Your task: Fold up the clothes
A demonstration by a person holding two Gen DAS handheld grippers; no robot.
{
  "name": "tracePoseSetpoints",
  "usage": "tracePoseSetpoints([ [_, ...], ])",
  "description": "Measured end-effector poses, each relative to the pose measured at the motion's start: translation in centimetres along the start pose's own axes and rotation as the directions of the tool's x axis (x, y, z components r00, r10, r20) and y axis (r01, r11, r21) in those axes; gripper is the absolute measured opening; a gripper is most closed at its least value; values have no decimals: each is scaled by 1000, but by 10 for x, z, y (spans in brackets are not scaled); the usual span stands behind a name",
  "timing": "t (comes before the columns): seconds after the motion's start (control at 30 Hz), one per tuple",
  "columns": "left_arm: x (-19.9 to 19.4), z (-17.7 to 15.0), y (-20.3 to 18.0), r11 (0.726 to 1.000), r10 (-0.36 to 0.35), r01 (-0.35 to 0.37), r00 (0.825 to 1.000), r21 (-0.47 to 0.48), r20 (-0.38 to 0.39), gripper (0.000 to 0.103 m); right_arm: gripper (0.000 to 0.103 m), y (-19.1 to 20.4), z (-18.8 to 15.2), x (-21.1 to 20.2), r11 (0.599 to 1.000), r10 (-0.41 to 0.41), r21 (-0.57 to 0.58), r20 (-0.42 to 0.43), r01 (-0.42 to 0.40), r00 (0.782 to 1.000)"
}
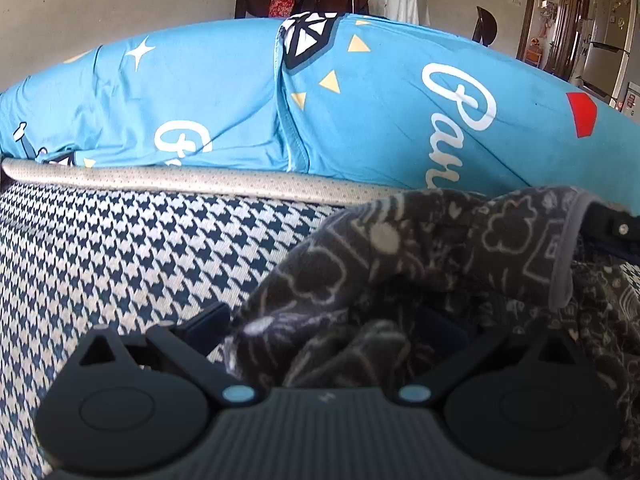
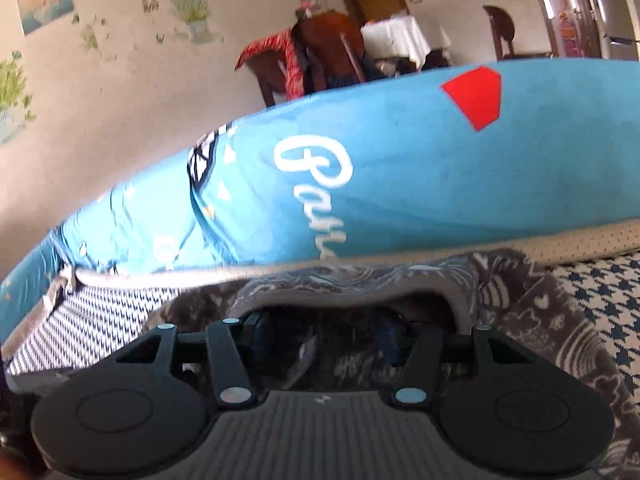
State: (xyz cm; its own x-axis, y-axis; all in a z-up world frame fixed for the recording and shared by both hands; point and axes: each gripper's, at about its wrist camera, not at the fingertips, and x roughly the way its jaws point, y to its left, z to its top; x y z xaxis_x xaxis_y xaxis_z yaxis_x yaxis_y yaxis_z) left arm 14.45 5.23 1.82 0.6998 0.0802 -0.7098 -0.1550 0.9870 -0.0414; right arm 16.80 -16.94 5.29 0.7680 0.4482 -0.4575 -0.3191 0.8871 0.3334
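A dark grey fleece garment (image 1: 400,264) printed with white doodles lies bunched on a houndstooth cover (image 1: 120,260). My left gripper (image 1: 324,320) stands open, fingers wide apart, with the bunched cloth lying between them and hiding the right finger. At the far right of the left wrist view, part of my right gripper (image 1: 618,226) meets the garment's raised grey hem. In the right wrist view the garment (image 2: 540,320) arches its hem over my right gripper (image 2: 320,326). Its fingers stand partly apart with dark cloth between them, and that view is blurred.
A long blue cushion (image 1: 360,112) with white lettering lies along the back of the houndstooth surface (image 2: 600,292), behind a grey dotted edge (image 1: 200,178). Beyond it are a chair draped with red cloth (image 2: 288,60), a white-covered table (image 2: 400,36) and a doorway (image 1: 556,16).
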Motion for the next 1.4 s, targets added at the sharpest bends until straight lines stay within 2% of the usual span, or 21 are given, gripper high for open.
tracePoseSetpoints([
  [0.13, 16, 7, 0, 1000, 9, -9, 1000, 26, -15, 103, 53, 0, 7, -13, 1000, -7, -10, 37, 8, 999],
  [0.27, 29, 9, 5, 1000, -3, 2, 999, -23, -39, 103, 53, -8, 7, -18, 1000, -14, -20, 6, 14, 1000],
  [0.43, 37, 13, 6, 1000, -8, 7, 998, -28, -54, 103, 53, -24, 6, -21, 999, -48, -14, -27, 48, 998],
  [0.6, 38, 18, 16, 995, -7, 3, 999, -101, -31, 103, 53, -36, 2, -19, 991, -131, -43, -75, 128, 989],
  [0.7, 38, 21, 25, 986, -17, 13, 1000, -169, -21, 103, 53, -49, 3, -23, 987, -159, -20, -79, 158, 984],
  [0.8, 39, 22, 39, 960, -47, 37, 998, -277, -30, 103, 53, -60, 1, -26, 964, -265, -66, -103, 259, 959],
  [0.93, 35, 22, 49, 930, -98, 80, 995, -359, -33, 103, 54, -82, -5, -23, 917, -397, -94, -157, 387, 904],
  [1.07, 27, 23, 58, 886, -175, 167, 984, -433, 22, 103, 55, -106, -12, -21, 897, -439, -33, -197, 442, 877],
  [1.13, 23, 25, 53, 897, -167, 169, 985, -408, 41, 103, 59, -112, -16, -19, 889, -452, -28, -216, 458, 865],
  [1.17, 22, 26, 50, 909, -154, 156, 987, -387, 38, 103, 68, -114, -17, -17, 887, -455, -32, -227, 461, 861],
  [1.2, 21, 26, 47, 917, -146, 148, 989, -370, 33, 103, 72, -115, -19, -15, 888, -454, -37, -235, 459, 859],
  [1.27, 21, 26, 43, 923, -150, 149, 988, -354, 24, 103, 74, -112, -22, -13, 887, -459, -60, -226, 458, 859],
  [1.3, 22, 25, 42, 926, -149, 146, 989, -349, 18, 103, 73, -110, -23, -13, 885, -464, -72, -219, 460, 858],
  [1.33, 22, 25, 40, 928, -148, 144, 989, -344, 13, 103, 62, -108, -24, -13, 886, -463, -82, -211, 456, 861],
  [1.37, 22, 25, 39, 931, -147, 141, 989, -338, 8, 103, 43, -106, -24, -13, 894, -448, -82, -206, 441, 870],
  [1.4, 22, 24, 37, 935, -140, 133, 990, -329, 3, 103, 33, -104, -23, -13, 904, -427, -77, -202, 421, 881],
])
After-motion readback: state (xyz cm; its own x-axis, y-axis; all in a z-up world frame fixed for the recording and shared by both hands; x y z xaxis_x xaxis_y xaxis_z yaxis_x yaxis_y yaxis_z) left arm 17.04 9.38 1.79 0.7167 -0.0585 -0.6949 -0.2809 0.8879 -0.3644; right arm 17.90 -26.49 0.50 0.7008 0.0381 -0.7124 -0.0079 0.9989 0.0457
